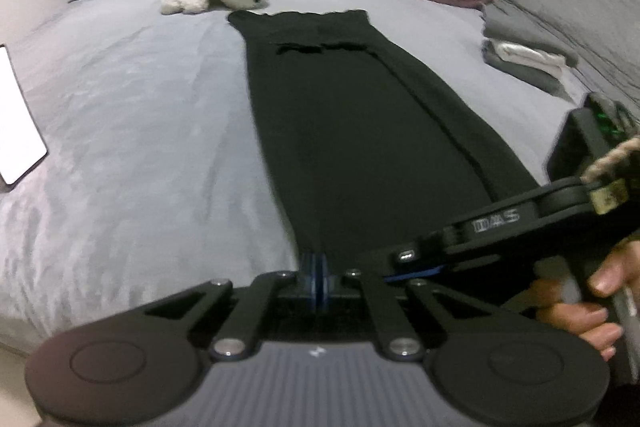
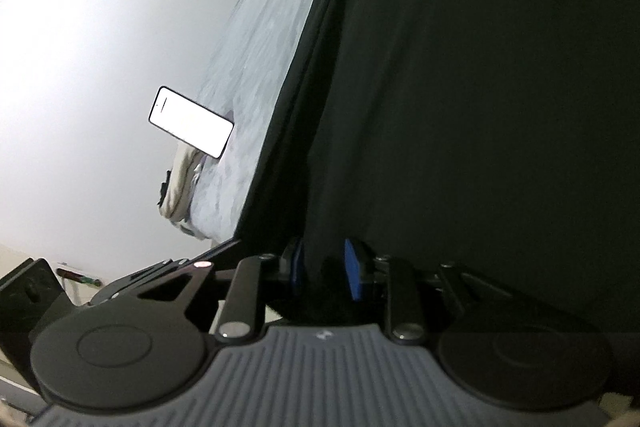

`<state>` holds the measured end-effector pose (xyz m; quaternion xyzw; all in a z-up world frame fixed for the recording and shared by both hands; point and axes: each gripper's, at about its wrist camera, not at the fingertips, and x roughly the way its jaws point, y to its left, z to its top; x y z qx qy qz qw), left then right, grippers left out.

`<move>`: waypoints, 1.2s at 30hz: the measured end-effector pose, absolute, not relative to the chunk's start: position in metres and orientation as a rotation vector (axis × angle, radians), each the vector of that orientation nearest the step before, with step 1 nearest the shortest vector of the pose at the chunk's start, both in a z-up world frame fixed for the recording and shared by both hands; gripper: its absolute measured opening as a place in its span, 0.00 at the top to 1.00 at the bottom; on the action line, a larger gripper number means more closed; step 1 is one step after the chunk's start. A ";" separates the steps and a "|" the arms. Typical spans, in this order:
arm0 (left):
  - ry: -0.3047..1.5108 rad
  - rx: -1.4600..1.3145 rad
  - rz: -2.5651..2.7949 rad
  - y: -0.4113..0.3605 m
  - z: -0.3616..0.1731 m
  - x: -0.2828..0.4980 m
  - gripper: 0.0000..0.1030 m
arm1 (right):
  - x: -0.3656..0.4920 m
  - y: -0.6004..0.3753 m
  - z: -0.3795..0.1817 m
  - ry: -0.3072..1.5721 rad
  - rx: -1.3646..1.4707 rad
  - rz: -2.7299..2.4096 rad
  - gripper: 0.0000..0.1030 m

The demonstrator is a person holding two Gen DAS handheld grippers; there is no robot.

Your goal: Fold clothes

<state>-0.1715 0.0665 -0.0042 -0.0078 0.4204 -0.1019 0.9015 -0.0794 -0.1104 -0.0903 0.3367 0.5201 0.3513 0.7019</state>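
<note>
Left gripper: pads pinched together on the near end of the black garment, whose long axis runs straight away across the bed. "DAS" reads on the right-hand tool.

Right gripper: jaws narrow, dark cloth between; grip uncertain.

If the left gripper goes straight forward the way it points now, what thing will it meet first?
Most likely only more of the black garment that the left gripper is already shut on; it stretches away along the grey bed. Depth is unclear, so the bed underneath may come first.
</note>
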 end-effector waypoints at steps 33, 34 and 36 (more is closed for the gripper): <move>0.894 0.017 -0.169 0.094 -0.026 -0.166 0.94 | 0.023 -0.090 -0.072 1.200 0.737 0.832 0.66; 0.889 0.022 -0.165 0.094 -0.025 -0.166 0.94 | 0.024 -0.086 -0.074 1.207 0.736 0.843 0.67; 0.879 0.027 -0.164 0.093 -0.021 -0.167 0.94 | 0.024 -0.078 -0.077 1.218 0.736 0.858 0.68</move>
